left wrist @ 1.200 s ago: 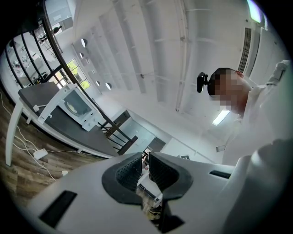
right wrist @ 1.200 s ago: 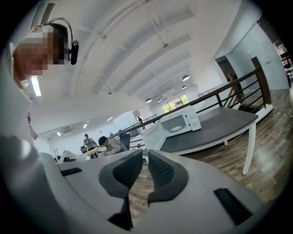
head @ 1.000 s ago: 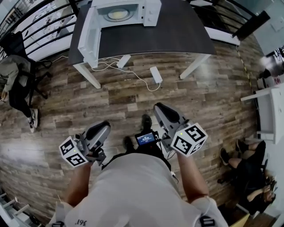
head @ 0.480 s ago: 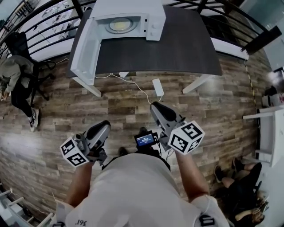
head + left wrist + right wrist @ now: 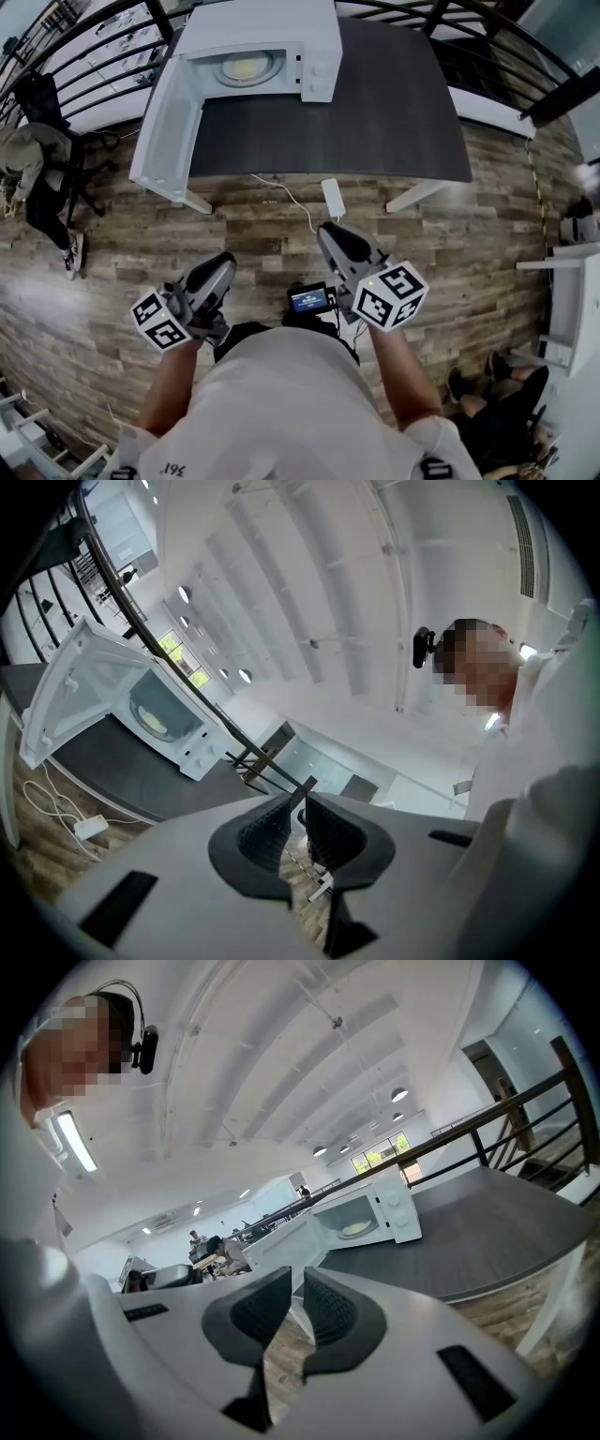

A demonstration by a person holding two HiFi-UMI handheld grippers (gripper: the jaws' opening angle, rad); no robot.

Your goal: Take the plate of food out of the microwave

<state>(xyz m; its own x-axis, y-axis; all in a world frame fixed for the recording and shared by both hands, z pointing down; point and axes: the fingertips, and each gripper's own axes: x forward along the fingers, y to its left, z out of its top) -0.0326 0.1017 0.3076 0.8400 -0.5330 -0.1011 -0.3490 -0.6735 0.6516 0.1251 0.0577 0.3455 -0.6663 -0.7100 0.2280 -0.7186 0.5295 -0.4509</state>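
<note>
Holding both tools low in front of our body, we are well short of the table [image 5: 384, 103]. The left gripper [image 5: 300, 801] has its jaws drawn together with nothing between them. The right gripper [image 5: 297, 1279] is clenched the same way, only a thin slit showing between its dark ribbed pads, and it is empty too. In the head view the right gripper sits slightly further forward than the left, and both point toward the table. Between them, near our waist, a small device with a lit screen [image 5: 308, 299] is visible.

Beyond the grippers lies a stretch of wooden floor [image 5: 450, 244]. On it a white box [image 5: 332, 198] lies just beside the table's near edge, with a white cable [image 5: 295, 199] running from it.

The table has a dark top and white legs. The white microwave [image 5: 314, 33] stands at its far left corner. Its door [image 5: 164, 117] is swung wide open along the table's left edge. The plate [image 5: 246, 67], carrying pale yellowish food, lies inside the microwave's cavity, well apart from both grippers.

A black railing [image 5: 84, 28] runs behind the table, and a person [image 5: 23, 164] sits off to the left.
</note>
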